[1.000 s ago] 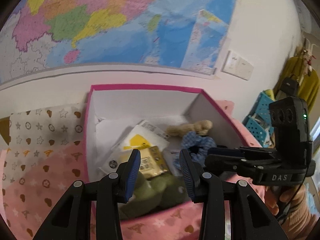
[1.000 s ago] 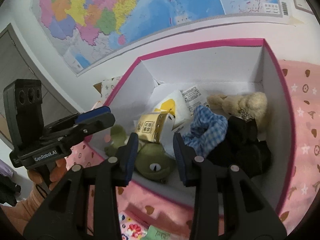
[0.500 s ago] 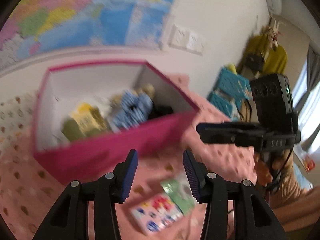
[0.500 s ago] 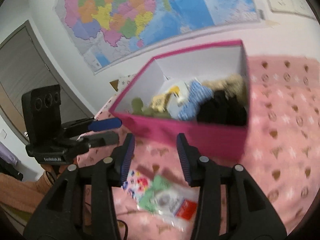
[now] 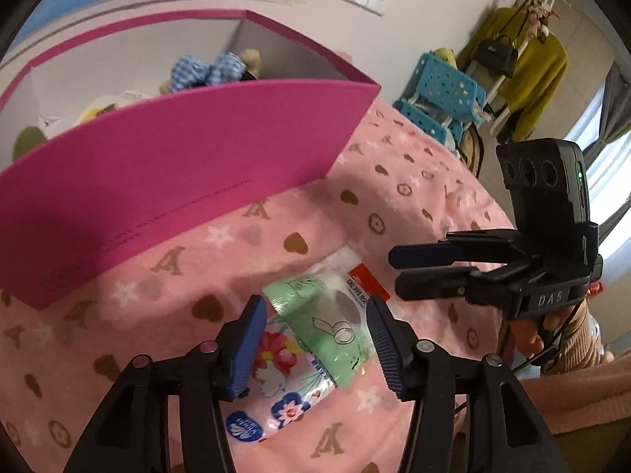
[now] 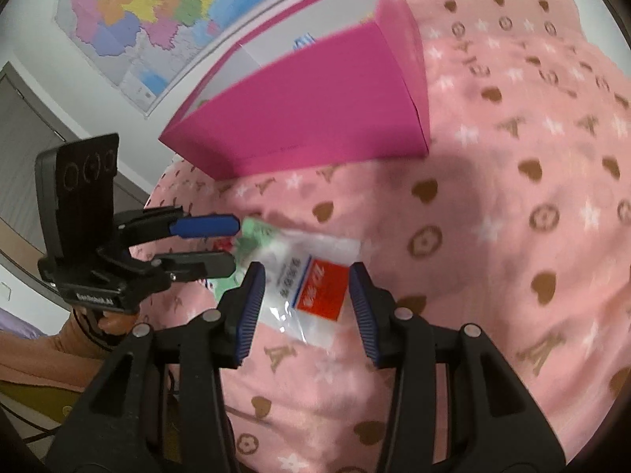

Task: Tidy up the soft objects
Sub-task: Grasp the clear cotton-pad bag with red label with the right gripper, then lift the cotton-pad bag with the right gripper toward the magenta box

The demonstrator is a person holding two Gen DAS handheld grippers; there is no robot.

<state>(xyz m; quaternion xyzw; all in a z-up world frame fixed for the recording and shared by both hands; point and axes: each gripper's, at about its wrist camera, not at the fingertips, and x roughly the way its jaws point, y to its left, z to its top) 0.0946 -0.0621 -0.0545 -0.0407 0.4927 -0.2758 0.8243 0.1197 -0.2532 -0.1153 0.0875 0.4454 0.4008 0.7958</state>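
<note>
Three flat packets lie in a small overlapping heap on a pink blanket (image 5: pixel 414 213) printed with hearts, stars and letters, just in front of an open pink box (image 5: pixel 189 165). The green packet (image 5: pixel 327 327) lies on top in the left wrist view, with a floral packet (image 5: pixel 284 386) under its near end and a clear bag with a red label (image 6: pixel 315 291) under its far end.

The left hand-held gripper (image 5: pixel 313 345) points down at the heap. Its jaws are opening, about half apart, and the green packet shows between the blue pads without either pad pressing on it. The right hand-held gripper (image 6: pixel 305 307) hangs over the clear bag, jaws about half apart; the red label sits between its pads, and again nothing is pinched. Whether the tips touch the blanket cannot be told.

Each gripper appears in the other's camera, the two tools facing each other across the heap. Fingers in an orange sleeve (image 5: pixel 524 339) hold the right one.

The box has white inner walls. A blue checked cloth item (image 5: pixel 205 73) and a beige plush toy (image 5: pixel 252 57) peek over its front wall, with something green (image 5: pixel 25 142) at the left end. Behind the box a map (image 6: pixel 146 12) hangs on the wall. Blue perforated crates (image 5: pixel 441 94) and a yellow garment (image 5: pixel 532 67) on a rack stand farther back.
</note>
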